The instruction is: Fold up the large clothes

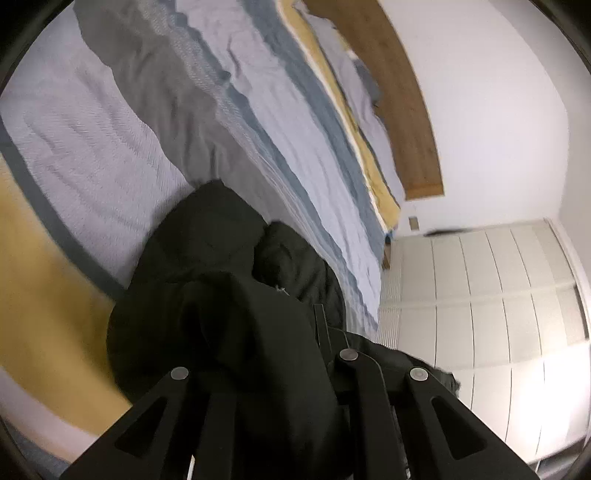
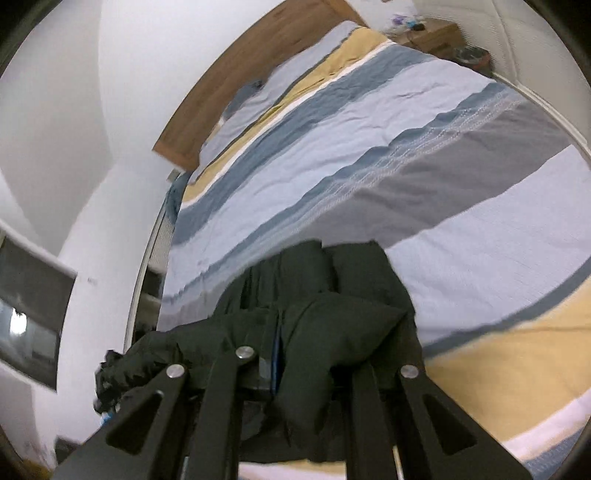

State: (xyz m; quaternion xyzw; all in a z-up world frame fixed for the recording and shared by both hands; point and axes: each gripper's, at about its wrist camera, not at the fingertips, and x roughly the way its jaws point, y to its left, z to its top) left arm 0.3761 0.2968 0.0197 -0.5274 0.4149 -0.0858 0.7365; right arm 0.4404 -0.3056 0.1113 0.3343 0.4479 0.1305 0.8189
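A large black garment [image 1: 221, 280] hangs bunched over the striped bed cover [image 1: 258, 122]. My left gripper [image 1: 280, 332] is shut on a thick fold of the black garment, which drapes over and hides most of its fingers. In the right wrist view the same black garment [image 2: 332, 295] is bunched over the bed cover [image 2: 369, 166]. My right gripper [image 2: 291, 343] is shut on another fold of it, cloth spilling over both fingers. Both views are tilted and blurred.
The bed cover has blue, grey, yellow and white stripes. A wooden headboard [image 1: 388, 81] runs along a white wall. White wardrobe doors [image 1: 498, 295] stand beside the bed. A wooden nightstand [image 2: 432, 33] with small items sits at the far bed corner.
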